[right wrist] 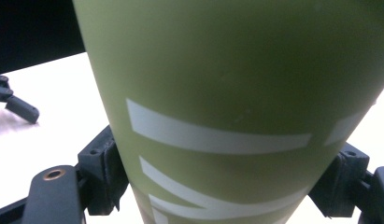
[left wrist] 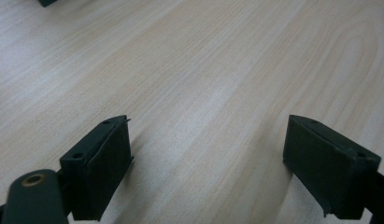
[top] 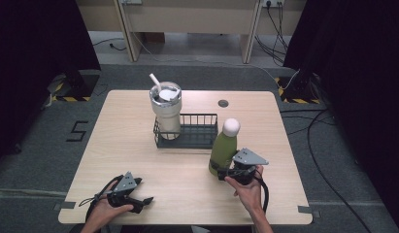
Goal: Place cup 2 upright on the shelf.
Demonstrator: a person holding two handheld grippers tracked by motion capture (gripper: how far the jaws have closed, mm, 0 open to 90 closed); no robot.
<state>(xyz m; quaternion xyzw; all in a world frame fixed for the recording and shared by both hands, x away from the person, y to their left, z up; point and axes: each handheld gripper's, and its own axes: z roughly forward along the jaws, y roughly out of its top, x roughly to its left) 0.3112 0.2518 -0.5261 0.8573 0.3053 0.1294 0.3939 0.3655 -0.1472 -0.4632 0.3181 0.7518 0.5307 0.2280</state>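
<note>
While the right gripper (top: 225, 171) pinches the green bottle (top: 223, 150) low on its body, the jaws press against both flanks of it, as the right gripper view shows, with white stripes (right wrist: 213, 135) curving across the bottle's green wall between them. Seen from the high view, the bottle stands upright with its white cap (top: 231, 127) on top, at about four o'clock from the table's (top: 139, 145) middle, just beside the front right corner of the black wire basket (top: 194, 131). A pale tumbler (top: 166, 109) with a straw stands in the basket's left end, around twelve o'clock. The left gripper (top: 141, 201) sits low at about seven o'clock near the table's front edge, well apart from the bottle, its jaws spread wide over bare wood with nothing between them.
</note>
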